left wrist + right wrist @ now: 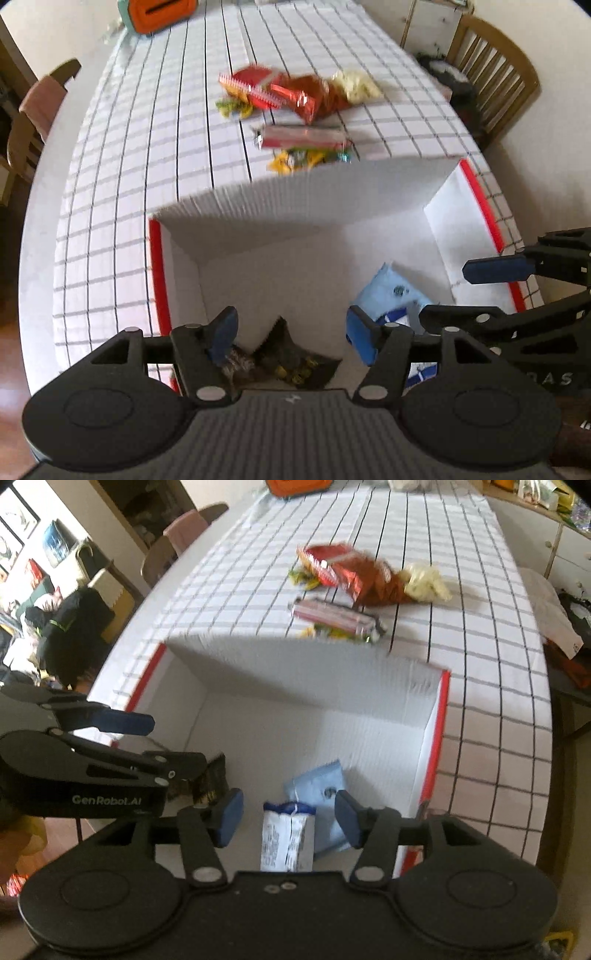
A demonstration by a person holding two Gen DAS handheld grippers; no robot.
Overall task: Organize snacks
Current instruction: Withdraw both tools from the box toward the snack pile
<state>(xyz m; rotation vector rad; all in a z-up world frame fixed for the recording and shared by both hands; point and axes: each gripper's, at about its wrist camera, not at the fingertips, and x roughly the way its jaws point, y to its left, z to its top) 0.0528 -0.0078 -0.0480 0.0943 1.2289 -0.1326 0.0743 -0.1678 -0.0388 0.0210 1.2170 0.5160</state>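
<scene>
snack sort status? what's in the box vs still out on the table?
Done: three packets lie in the box: dark packet, light-blue packet, white packet. In hand: nothing; left gripper and right gripper open over the box. Left: the snack pile on the table.

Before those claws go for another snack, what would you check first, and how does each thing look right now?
1. Left claw empty, jaws apart: ok.
2. Right claw empty, jaws apart: ok.
3. Dark snack packet lying inside the white cardboard box with red edges: ok.
4. Pale blue packet inside the box: ok.
5. Pile of red and yellow snack bags on the checked tablecloth, waiting beyond the box: ok.
6. Room left in the box: ok.
</scene>
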